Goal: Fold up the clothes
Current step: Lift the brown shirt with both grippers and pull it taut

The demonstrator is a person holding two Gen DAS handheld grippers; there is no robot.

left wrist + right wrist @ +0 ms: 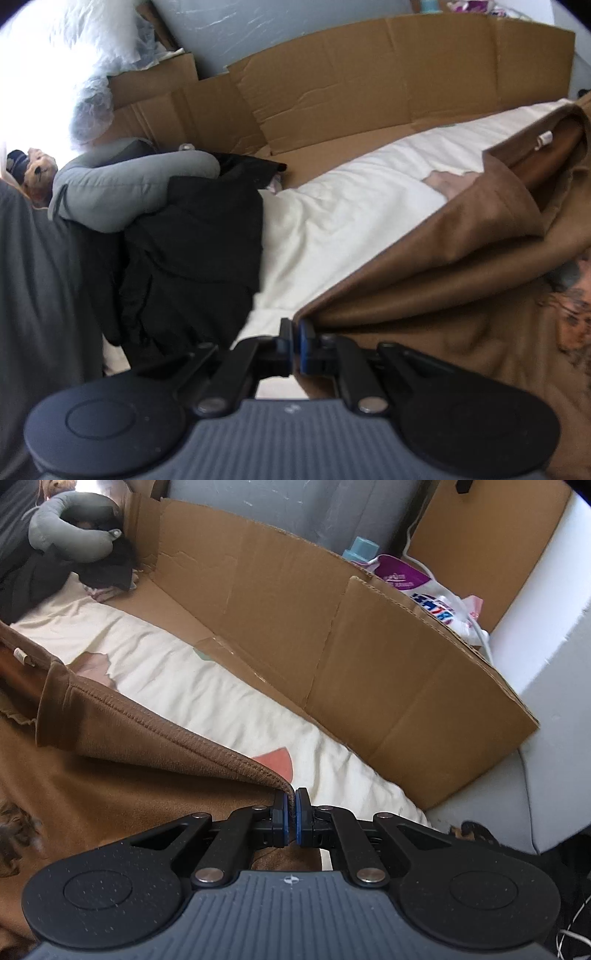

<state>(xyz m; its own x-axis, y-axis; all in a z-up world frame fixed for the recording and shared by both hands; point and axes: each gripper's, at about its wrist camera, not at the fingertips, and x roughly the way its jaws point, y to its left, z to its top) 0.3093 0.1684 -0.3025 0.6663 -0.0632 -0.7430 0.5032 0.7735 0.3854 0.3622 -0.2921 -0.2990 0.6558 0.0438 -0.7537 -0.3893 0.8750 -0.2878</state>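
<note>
From my right wrist camera I see lettering on a white and purple plastic bag point(424, 590) behind the cardboard wall point(332, 635): large blue and red letters, upside down and creased, which I cannot make out. Nothing else carries readable text in either view.

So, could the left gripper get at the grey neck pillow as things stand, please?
Probably not yet: the left gripper is shut on the brown garment, and black clothes lie between it and the grey neck pillow.
</note>
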